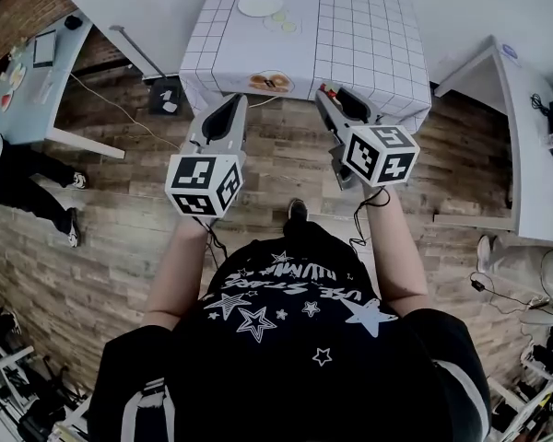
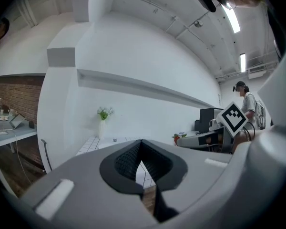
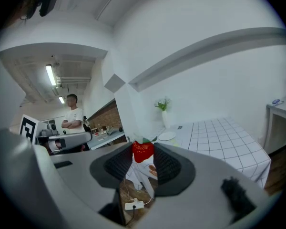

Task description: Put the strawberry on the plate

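White gridded table (image 1: 369,26) at upper centre bears the plate (image 1: 260,4), up-left of the right gripper (image 1: 330,95) clamping the strawberry (image 3: 143,150); left gripper (image 1: 234,101) closed, empty.

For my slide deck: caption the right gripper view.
Right gripper holds a strawberry, facing a white gridded table with a plate.
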